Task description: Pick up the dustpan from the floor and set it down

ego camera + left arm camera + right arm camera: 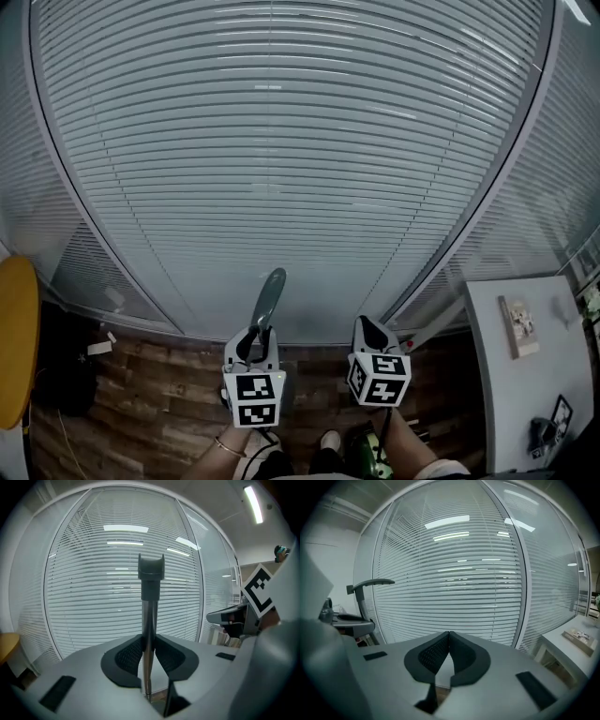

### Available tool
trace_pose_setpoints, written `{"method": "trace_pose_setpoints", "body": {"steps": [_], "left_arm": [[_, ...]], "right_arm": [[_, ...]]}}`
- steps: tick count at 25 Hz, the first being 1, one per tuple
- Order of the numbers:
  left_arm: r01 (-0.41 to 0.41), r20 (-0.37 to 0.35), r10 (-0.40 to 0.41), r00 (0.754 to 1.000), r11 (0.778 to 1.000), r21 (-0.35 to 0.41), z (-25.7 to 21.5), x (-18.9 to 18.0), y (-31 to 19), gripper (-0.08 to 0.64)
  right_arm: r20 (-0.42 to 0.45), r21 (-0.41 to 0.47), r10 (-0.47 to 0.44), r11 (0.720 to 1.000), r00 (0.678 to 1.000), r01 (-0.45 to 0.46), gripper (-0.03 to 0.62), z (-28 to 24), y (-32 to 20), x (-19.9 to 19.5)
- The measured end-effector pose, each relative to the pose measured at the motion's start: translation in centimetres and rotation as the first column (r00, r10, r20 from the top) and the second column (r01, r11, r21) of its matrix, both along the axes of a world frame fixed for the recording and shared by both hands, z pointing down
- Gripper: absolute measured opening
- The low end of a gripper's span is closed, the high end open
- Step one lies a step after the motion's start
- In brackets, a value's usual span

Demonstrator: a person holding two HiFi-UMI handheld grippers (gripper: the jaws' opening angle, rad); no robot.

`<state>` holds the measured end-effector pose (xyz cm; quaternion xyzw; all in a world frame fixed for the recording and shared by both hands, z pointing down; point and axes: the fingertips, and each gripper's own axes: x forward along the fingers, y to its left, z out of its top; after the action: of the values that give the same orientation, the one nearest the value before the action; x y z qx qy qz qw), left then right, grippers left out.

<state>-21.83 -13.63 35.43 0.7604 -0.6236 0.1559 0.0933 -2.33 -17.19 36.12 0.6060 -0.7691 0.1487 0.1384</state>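
The dustpan's long handle (268, 302) rises between the pads of my left gripper (259, 343), which is shut on it. In the left gripper view the metal pole (149, 620) stands upright between the black pads (125, 657), topped by a dark grey grip (151, 569). The pan itself is hidden below. My right gripper (367, 330) hangs just to the right of the left one, its pads (433, 654) shut together with nothing between them. From the right gripper view the handle's curved top (371, 583) shows at the left.
A glass wall with white blinds (281, 169) fills the view ahead. A wooden floor (159, 394) lies below, with a yellow round tabletop (14, 337) at the left and a white table (502, 398) with small items at the right. The person's shoes (329, 441) are under the grippers.
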Motion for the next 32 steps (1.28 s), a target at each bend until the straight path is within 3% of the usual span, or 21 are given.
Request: {"method": "trace_pose_setpoints", "body": {"steps": [13,21,32], "left_arm": [[0.014,0.003,-0.014,1.000,0.999,-0.037,3.8,6.3,-0.2,0.094],[0.053,0.011,-0.052,0.999,0.995,-0.080,9.9,9.0,-1.7,0.094],[0.085,0.010,-0.084,0.996,0.989,-0.117,14.7,12.4,-4.5,0.094]], "right_arm": [[0.002,-0.024,0.028,0.999,1.000,-0.028,0.032,3.6,0.1,6.1],[0.017,-0.048,0.052,0.998,0.999,-0.051,0.032,8.8,-1.1,9.6],[0.035,-0.063,0.089,0.994,0.995,-0.087,0.032,12.6,-3.2,13.9]]}}
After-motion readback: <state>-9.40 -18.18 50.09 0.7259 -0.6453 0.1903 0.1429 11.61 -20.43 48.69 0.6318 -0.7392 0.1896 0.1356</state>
